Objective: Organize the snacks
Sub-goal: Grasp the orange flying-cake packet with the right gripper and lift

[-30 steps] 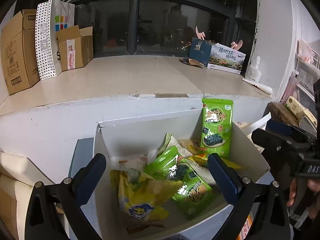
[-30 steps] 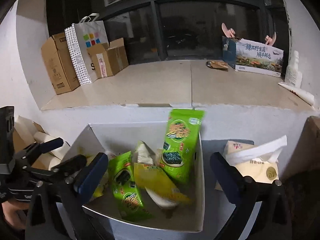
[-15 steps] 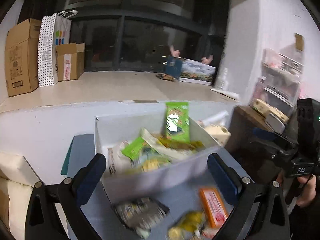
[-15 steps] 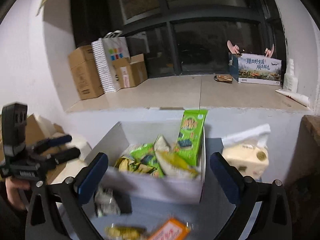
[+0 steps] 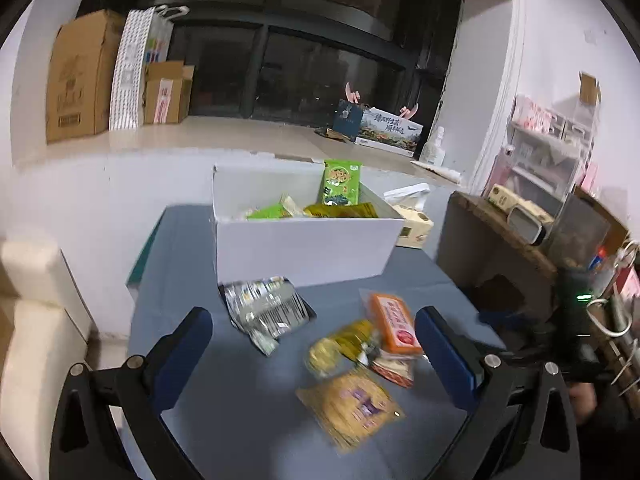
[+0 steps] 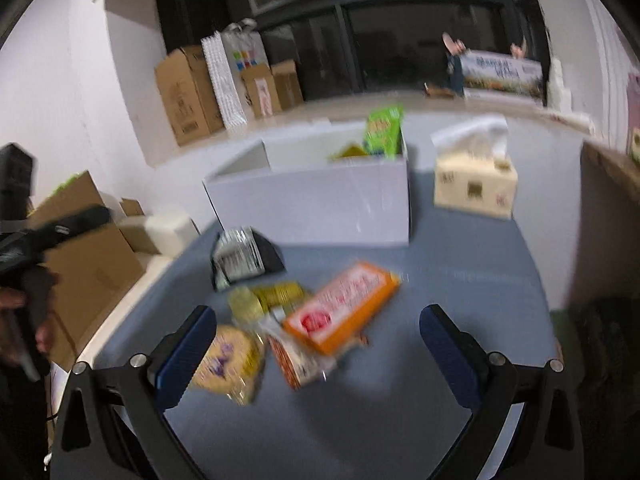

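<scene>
both tools are spread and empty. the orange packet [image 6: 342,306] lies on the desk [image 6: 460,264] just ahead of the right tool [image 6: 314,352], its long axis slanting up-right, short of the white box [image 6: 320,200]; the right tool looks nearer.

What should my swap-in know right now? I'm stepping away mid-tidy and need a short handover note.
Left gripper: open, empty, above the loose snacks.
Right gripper: open, empty, same area.
White box: on the blue table, already holding green packets and others.
Left to box: silver packet, orange packet, yellow packet, plus small ones between.
Tissue box sits beside the box.
</scene>
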